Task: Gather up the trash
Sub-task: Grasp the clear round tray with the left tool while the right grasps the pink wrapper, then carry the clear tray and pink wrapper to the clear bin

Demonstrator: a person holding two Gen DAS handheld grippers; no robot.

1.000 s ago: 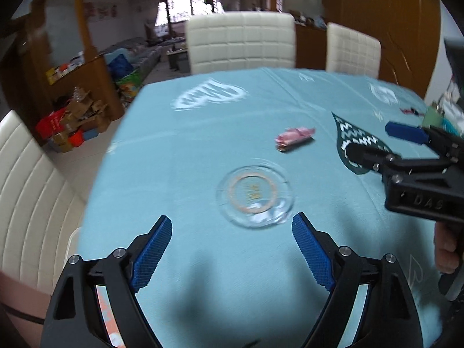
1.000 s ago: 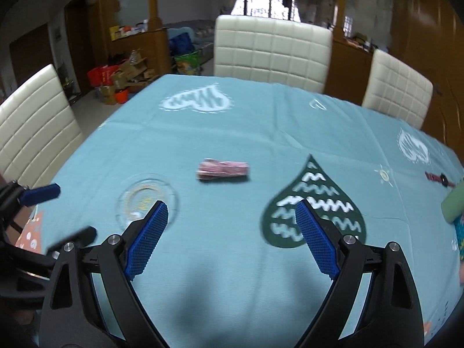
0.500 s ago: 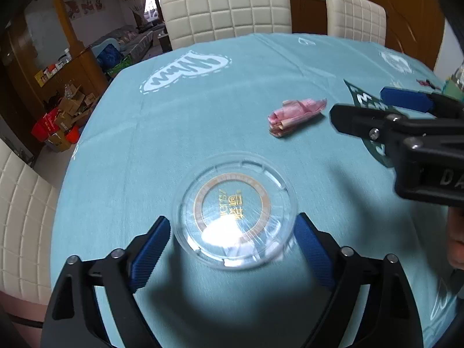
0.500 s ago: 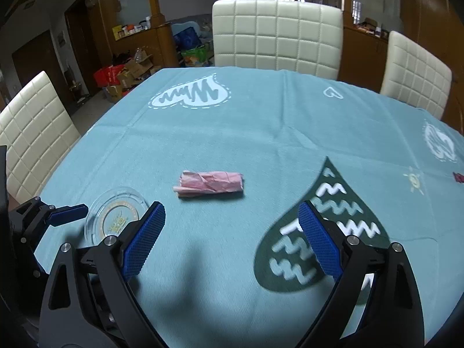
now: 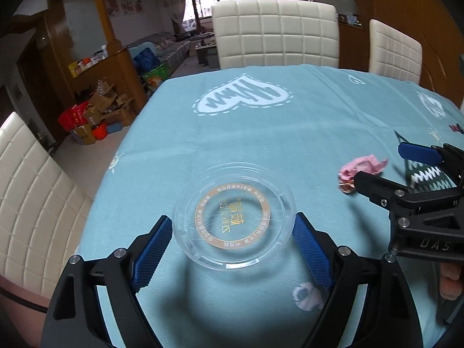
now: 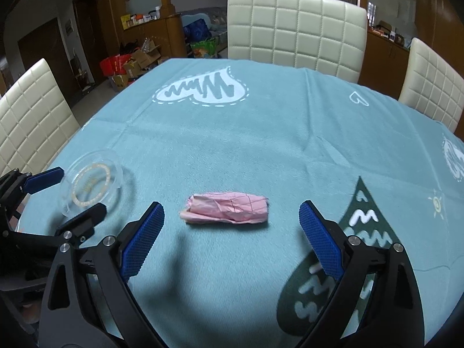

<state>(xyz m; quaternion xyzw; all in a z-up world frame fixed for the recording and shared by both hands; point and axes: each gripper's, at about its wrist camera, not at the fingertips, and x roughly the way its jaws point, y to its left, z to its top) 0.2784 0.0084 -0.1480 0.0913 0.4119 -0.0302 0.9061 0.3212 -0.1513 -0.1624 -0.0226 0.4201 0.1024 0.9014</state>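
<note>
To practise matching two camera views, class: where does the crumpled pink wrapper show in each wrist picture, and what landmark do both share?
Left wrist view: pink wrapper at the right edge, partly behind the right hand-held gripper.
Right wrist view: pink wrapper low in the centre, ahead of the open blue pads.
Shared landmark: the white heart print on the blue tablecloth.

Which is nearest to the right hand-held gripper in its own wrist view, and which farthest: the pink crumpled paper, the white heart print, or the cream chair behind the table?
1. Pink crumpled paper, just ahead, between the open fingers.
2. White heart print, farther, mid-table, slightly left.
3. Cream chair, beyond the far edge.
</note>
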